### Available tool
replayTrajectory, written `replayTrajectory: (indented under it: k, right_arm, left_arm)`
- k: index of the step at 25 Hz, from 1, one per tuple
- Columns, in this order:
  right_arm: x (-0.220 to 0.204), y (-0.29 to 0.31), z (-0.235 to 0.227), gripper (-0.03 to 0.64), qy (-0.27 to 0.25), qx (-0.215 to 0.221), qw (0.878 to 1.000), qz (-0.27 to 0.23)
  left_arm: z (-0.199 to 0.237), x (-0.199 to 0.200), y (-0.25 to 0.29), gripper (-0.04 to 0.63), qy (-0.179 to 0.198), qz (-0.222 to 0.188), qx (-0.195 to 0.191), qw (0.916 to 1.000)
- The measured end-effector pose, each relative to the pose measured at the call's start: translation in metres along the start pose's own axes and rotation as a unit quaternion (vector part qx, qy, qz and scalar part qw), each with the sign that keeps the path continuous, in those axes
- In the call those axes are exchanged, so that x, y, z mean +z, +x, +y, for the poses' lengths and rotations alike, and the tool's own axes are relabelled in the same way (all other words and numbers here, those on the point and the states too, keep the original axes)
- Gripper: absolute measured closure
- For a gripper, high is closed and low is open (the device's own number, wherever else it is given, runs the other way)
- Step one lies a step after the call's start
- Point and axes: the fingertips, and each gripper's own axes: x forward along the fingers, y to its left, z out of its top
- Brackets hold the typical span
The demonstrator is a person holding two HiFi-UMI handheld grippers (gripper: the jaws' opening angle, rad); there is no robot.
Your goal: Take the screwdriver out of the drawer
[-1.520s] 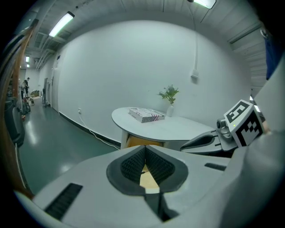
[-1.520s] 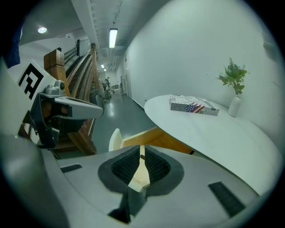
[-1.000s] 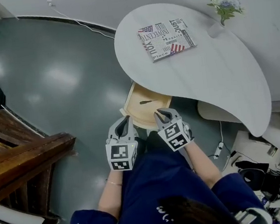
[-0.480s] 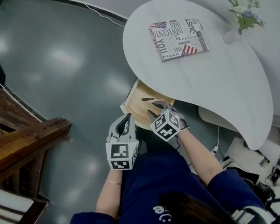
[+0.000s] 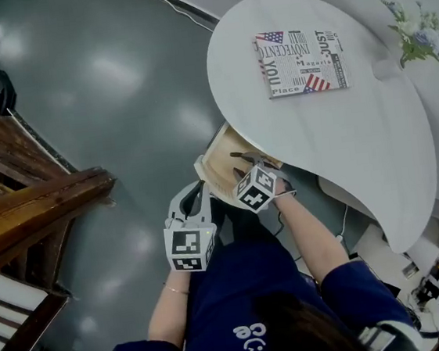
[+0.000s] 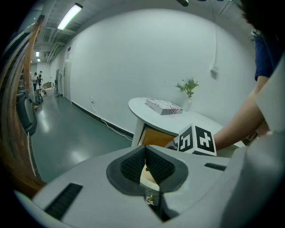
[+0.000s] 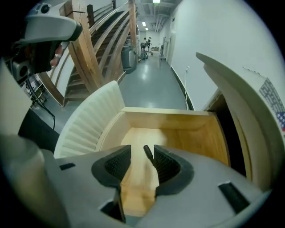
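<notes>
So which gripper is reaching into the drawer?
The right gripper: jaws just opened, screwdriver between them, not gripped. The left gripper hangs shut outside the drawer.

A glossy grey-green floor (image 5: 101, 105) fills most of the room, with pale patches of reflected light on it. The wall (image 6: 147, 58) is plain white. A white rounded table (image 5: 373, 137) stands against it, bearing a printed book (image 5: 301, 61) and a small bunch of flowers (image 5: 416, 30). Dark wooden beams (image 5: 35, 215), perhaps part of a stair, rise at one side. A strip lamp (image 6: 70, 16) lights the ceiling, and a long corridor (image 7: 149, 58) runs off beyond the beams.
</notes>
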Motion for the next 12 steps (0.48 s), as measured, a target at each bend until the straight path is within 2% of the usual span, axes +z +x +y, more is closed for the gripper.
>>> replayTrajectory:
  k: [6,12]
  right_arm:
    - [-0.006,0.027,0.003,0.449,-0.077,0.016,0.996,0.029]
    - [-0.017,0.050,-0.004,0.449,-0.083,0.014,0.995,0.054]
  left_arm:
    - [0.002,-0.002,0.004,0.591,-0.007,0.006,0.007,0.9999]
    - [0.002,-0.009,0.009,0.591,-0.013,0.015,0.010,0.9998]
